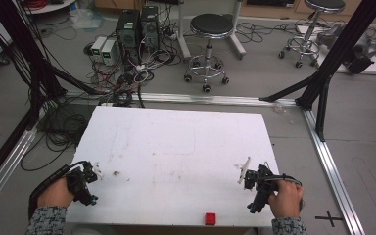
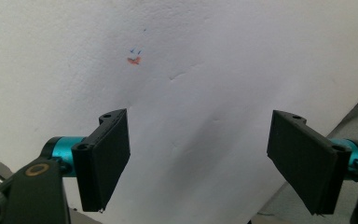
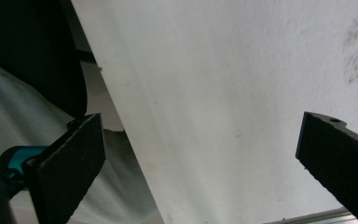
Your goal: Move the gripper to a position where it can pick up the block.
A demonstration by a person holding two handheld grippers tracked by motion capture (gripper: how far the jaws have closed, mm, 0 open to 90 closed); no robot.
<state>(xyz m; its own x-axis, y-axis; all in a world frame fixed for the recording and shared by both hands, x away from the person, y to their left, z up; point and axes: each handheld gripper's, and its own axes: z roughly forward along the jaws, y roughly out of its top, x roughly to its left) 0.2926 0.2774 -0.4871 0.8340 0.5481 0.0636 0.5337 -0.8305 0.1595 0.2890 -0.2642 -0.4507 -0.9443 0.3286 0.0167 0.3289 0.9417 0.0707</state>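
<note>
A small red block [image 1: 210, 218] lies near the front edge of the white table [image 1: 176, 142], right of its middle. My left gripper [image 1: 92, 175] rests over the table's front left corner, held in a hand. In the left gripper view its jaws stand wide apart, open [image 2: 198, 163], with bare white board and a small orange and blue mark [image 2: 134, 57] between and beyond them. My right gripper [image 1: 245, 175] sits at the front right, a little up and right of the red block. It is open [image 3: 200, 163] over the table's edge, and nothing lies between its jaws.
Beyond the table's far edge are two black stools [image 1: 209, 29], computer boxes [image 1: 132, 29] and a tangle of cables [image 1: 122, 78] on the floor. Black frame struts [image 1: 333, 54] rise at the right and left. Aluminium rails [image 1: 330, 161] run along the floor beside the table.
</note>
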